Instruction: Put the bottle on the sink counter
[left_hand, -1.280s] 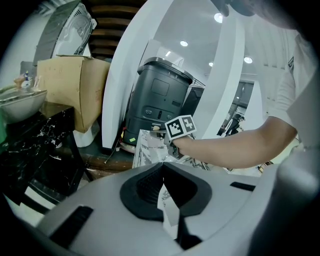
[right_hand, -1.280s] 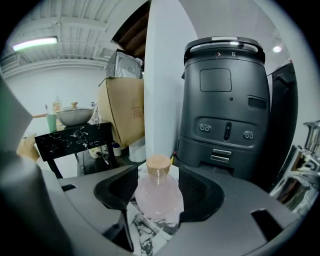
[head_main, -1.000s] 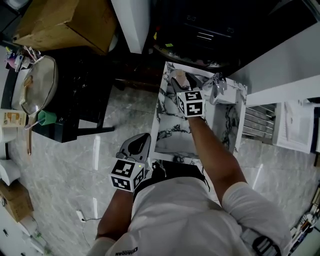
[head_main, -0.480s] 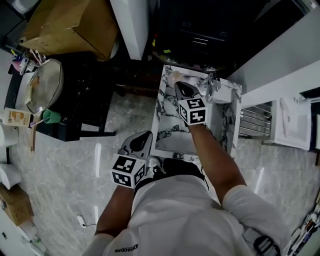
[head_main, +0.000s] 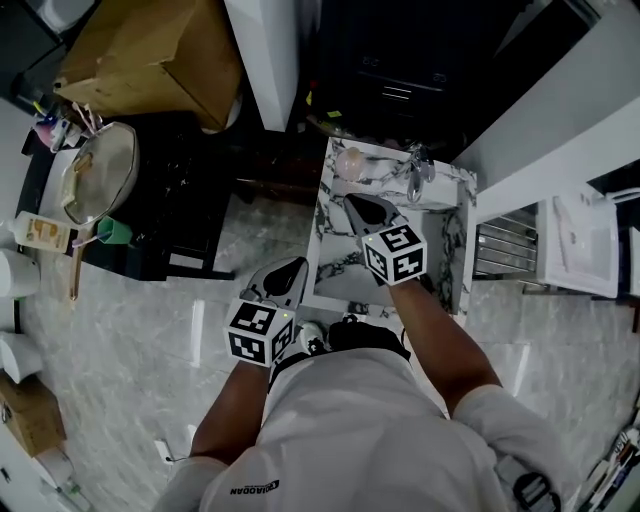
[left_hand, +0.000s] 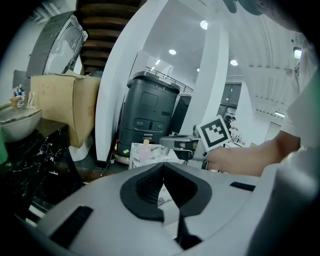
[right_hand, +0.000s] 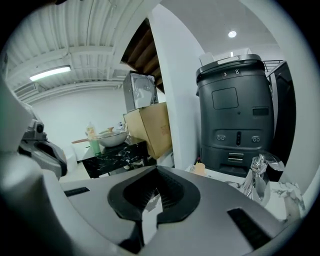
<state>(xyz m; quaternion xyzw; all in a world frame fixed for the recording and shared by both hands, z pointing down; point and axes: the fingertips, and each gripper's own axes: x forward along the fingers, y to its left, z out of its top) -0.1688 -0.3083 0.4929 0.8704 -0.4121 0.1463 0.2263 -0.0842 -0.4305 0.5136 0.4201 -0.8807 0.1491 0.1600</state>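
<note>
A small pinkish bottle (head_main: 349, 160) stands upright on the far left corner of the marble sink counter (head_main: 330, 235); it also shows as the bottle (left_hand: 145, 148) in the left gripper view and the bottle (right_hand: 199, 167) in the right gripper view. My right gripper (head_main: 352, 201) hovers over the counter, on the near side of the bottle and apart from it. Its jaws have just been closing and now stand shut with nothing between them (right_hand: 156, 194). My left gripper (head_main: 296, 266) hangs shut and empty beside the counter's left front edge, over the floor.
A chrome faucet (head_main: 418, 166) rises at the counter's far right above the basin. Behind the counter stands a dark grey machine (right_hand: 232, 110). To the left are a white column, a cardboard box (head_main: 150, 55) and a black table (head_main: 180, 220) with a lidded pan (head_main: 100, 175).
The right gripper has let go of the bottle and drawn back toward me, its jaws closing empty. The bottle stays standing on the counter corner. The left gripper has risen a little.
</note>
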